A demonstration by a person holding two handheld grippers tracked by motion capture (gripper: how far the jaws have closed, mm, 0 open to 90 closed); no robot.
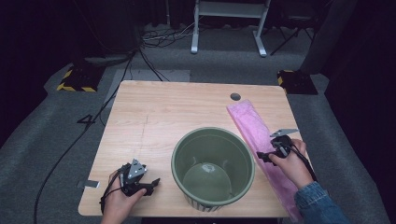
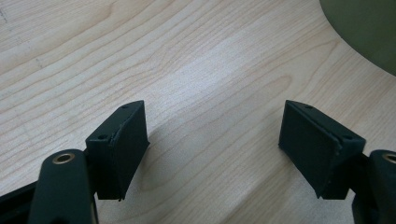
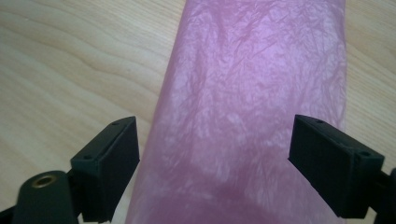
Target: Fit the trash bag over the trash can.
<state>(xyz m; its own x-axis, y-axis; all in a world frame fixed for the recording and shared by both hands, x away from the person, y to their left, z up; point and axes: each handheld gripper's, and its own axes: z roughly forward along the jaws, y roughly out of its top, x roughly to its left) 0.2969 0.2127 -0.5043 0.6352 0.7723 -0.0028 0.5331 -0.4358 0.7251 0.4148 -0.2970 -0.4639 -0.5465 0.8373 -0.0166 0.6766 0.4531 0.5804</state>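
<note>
A green bucket (image 1: 213, 167) stands near the front edge of the wooden table (image 1: 154, 112), and everything else is easiest placed from it. To the bucket's right lies a long, flat pink plastic bag (image 1: 254, 130), folded into a narrow strip. Its long axis runs diagonally: the far end sits beyond the bucket toward the table's back right corner, near a small round hole (image 1: 235, 96) in the tabletop, and the near end runs off the front right edge past the person's sleeve (image 1: 317, 200).

The right gripper (image 1: 267, 156) is over the strip just right of the bucket's rim. In the right gripper view its jaws stand wide apart with the pink bag (image 3: 252, 107) running between them, so the strip's length lies along the gripper's line of sight and the jaws straddle its width. They grip nothing yet; I cannot tell whether the tips touch the plastic or the table.

The left gripper (image 1: 149, 184) rests low on the table to the bucket's left, jaws also spread wide over bare wood, with the bucket's wall (image 2: 364, 28) at the upper right corner of its own view. It is well apart from the bag.

The right hand is plainly the nearer one, so any pinch on the bag looks likely to come from that side, closing across the strip's short dimension.
</note>
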